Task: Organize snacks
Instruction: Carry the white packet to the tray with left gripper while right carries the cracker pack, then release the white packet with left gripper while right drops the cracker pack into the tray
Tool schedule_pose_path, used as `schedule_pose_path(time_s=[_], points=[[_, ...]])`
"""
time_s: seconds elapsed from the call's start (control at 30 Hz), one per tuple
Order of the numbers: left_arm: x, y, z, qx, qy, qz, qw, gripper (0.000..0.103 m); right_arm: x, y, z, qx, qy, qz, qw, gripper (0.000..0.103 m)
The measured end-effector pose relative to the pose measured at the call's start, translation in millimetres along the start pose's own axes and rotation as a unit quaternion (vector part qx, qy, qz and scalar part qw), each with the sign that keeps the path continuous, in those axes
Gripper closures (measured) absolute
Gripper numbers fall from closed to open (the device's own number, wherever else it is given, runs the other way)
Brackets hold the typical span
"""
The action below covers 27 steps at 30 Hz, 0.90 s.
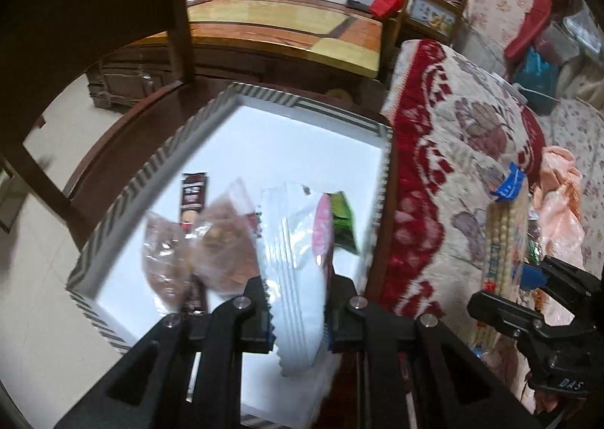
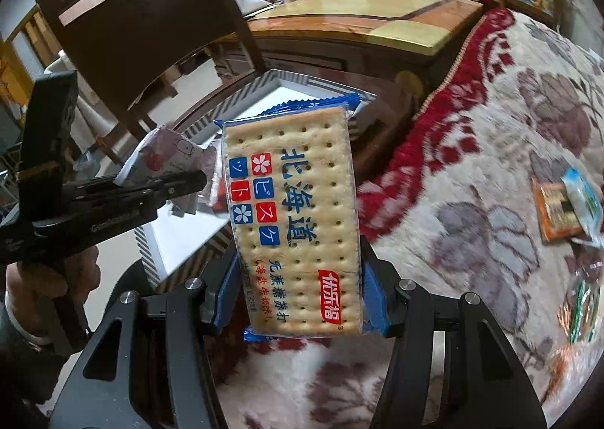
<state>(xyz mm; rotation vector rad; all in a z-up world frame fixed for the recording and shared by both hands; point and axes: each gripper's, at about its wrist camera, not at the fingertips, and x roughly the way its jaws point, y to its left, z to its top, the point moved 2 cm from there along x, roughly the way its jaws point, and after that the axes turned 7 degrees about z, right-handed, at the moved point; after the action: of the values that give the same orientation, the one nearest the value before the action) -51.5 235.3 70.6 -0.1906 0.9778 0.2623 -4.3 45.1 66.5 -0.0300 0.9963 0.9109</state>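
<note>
A white snack packet (image 1: 298,278) is clamped between the fingers of the left gripper (image 1: 300,300) and is held above the striped-rim box (image 1: 158,161), whose white floor is seen beneath it. Inside the box, several snacks are seen lying together: two clear bags of brown pieces (image 1: 196,255), a dark brown stick packet (image 1: 192,199), a pink packet (image 1: 322,229) and a green packet (image 1: 343,221). The green packet is found nearest the box wall that faces the floral blanket (image 1: 453,149). All these items are blurred, so finer detail cannot be told.

A cracker pack (image 2: 294,217) with blue sealed ends is gripped by the right gripper (image 2: 298,300), its jaws closed on the lower part of the pack. The pack is held upright, beside the box on the blanket side and above the blanket's red-patterned edge. In the left wrist view the same pack (image 1: 506,240) is seen edge-on, beside the box and over the blanket.

In the right wrist view the left gripper (image 2: 177,187) is seen side-on over the box (image 2: 264,89), with its packet (image 2: 166,157) showing pink print. Further from the box, out on the blanket (image 2: 490,165), an orange packet (image 2: 555,214) and a light blue and white packet (image 2: 583,202) are seen lying, the latter overlapping the former. A dark wooden chair (image 2: 151,25) is seen beyond the box.
</note>
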Motion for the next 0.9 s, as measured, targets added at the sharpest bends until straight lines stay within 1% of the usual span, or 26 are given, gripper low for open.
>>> schedule_pose_path(time_s=[0.27,0.47,0.77,0.9], points=[[11,28,2,-0.027,0.004,0.012,0.9995,0.084,21,21,15,-0.022,0.018,0.013,1.0,0.047],[17,45,2,-0.044,0.01,0.02,0.9988,0.084,33,32,28,-0.036,0.022,0.016,0.999,0.047],[25,50,5,-0.048,0.013,0.021,0.9985,0.084,60,44,46,-0.054,0.036,0.018,0.998,0.048],[27,50,6,-0.047,0.013,0.022,0.9986,0.084,69,45,51,-0.051,0.04,0.023,0.998,0.048]])
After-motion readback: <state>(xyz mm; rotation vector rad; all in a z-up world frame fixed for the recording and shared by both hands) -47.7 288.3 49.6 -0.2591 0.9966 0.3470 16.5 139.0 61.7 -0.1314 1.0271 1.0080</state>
